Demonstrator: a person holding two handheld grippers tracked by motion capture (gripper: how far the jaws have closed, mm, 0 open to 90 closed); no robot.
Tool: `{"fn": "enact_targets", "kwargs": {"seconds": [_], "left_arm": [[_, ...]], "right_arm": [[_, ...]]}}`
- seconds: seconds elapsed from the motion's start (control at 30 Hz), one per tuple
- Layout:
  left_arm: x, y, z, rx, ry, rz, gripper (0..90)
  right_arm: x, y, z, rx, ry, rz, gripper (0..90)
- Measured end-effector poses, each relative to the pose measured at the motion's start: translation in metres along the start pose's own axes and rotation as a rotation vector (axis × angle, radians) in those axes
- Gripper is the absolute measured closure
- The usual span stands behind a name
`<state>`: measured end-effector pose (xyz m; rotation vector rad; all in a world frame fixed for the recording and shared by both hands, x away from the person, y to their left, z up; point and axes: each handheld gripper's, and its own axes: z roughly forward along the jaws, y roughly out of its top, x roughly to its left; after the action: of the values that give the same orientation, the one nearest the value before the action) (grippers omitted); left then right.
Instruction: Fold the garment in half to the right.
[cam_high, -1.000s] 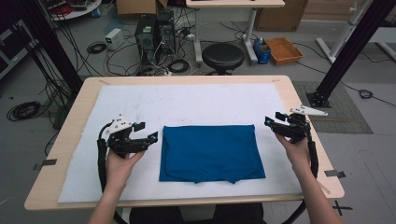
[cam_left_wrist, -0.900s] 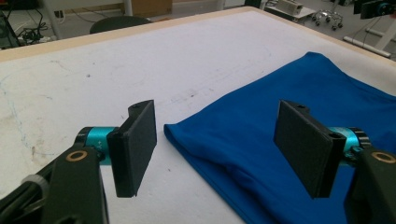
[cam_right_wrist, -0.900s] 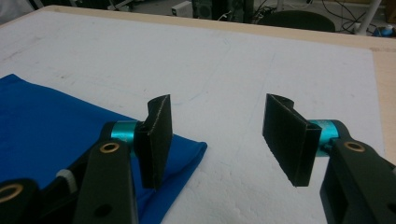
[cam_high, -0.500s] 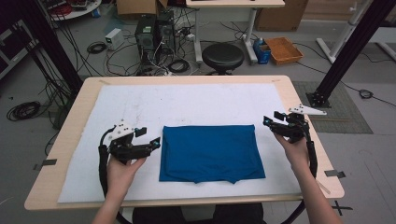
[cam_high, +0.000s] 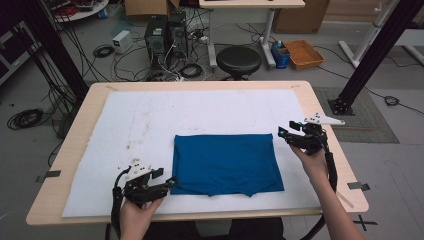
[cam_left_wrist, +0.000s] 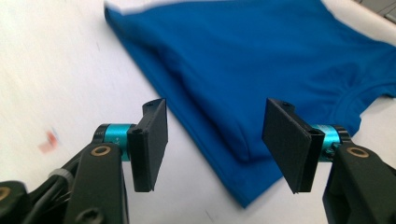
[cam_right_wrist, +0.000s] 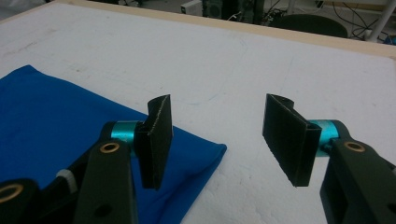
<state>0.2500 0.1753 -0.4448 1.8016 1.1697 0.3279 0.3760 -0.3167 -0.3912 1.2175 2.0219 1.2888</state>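
A folded blue shirt (cam_high: 225, 162) lies flat on the white mat (cam_high: 200, 107) that covers the table. My left gripper (cam_high: 167, 181) is low at the shirt's near left corner. In the left gripper view its jaws (cam_left_wrist: 215, 140) straddle that corner of the shirt (cam_left_wrist: 261, 60) without pressing on it; they have just been closing a little and still stand open. My right gripper (cam_high: 285, 132) hovers by the shirt's far right corner. In the right gripper view it (cam_right_wrist: 217, 135) is open, with the blue shirt (cam_right_wrist: 56, 112) under its left jaw and bare mat between the jaws.
The wooden table edge (cam_high: 200, 85) frames the mat. Beyond the table stand a black stool (cam_high: 239, 60), a computer tower (cam_high: 156, 32) with floor cables, and an orange tray (cam_high: 302, 52). A black frame post (cam_high: 372, 50) rises at the right.
My left gripper has come down toward the near edge and in to the shirt's near left corner, and its jaws have narrowed slightly. The right gripper has stayed put.
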Motion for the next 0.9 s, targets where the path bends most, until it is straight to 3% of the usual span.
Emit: {"fn": "enact_targets", "kwargs": {"seconds": [0.03, 0.07, 0.13, 0.5, 0.57, 0.6, 0.67, 0.8, 0.83, 0.9], "left_arm": [[0.0, 0.0, 0.0, 0.0, 0.0, 0.0, 40.7], [0.002, -0.002, 0.004, 0.022, 0.007, -0.047, 40.8], [0.001, -0.002, 0.008, 0.027, -0.005, -0.074, 40.7], [-0.015, -0.001, 0.019, 0.06, 0.071, -0.058, 46.0], [-0.019, -0.001, 0.021, 0.061, 0.099, -0.055, 48.5], [-0.022, -0.001, 0.022, 0.064, 0.114, -0.034, 57.1], [-0.024, -0.001, 0.023, 0.064, 0.123, -0.033, 58.1], [-0.024, -0.001, 0.022, 0.064, 0.131, -0.043, 66.2], [-0.025, -0.001, 0.023, 0.066, 0.125, -0.039, 66.2], [-0.027, -0.002, 0.023, 0.066, 0.124, -0.028, 72.0]], "right_arm": [[0.001, 0.0, 0.0, -0.001, 0.003, -0.005, 43.2], [0.002, 0.0, 0.001, 0.001, 0.004, -0.005, 43.3], [0.005, 0.0, 0.002, 0.001, 0.009, -0.012, 43.3], [0.025, 0.005, 0.013, 0.005, 0.04, -0.053, 43.6], [0.031, 0.008, 0.017, 0.006, 0.052, -0.056, 43.6], [0.037, 0.012, 0.023, 0.006, 0.063, -0.07, 43.7], [0.041, 0.014, 0.026, 0.007, 0.071, -0.074, 43.7], [0.068, 0.026, 0.047, 0.017, 0.11, -0.117, 43.9], [0.068, 0.026, 0.047, 0.017, 0.11, -0.117, 43.9], [0.085, 0.034, 0.062, 0.02, 0.143, -0.123, 45.4]]}}
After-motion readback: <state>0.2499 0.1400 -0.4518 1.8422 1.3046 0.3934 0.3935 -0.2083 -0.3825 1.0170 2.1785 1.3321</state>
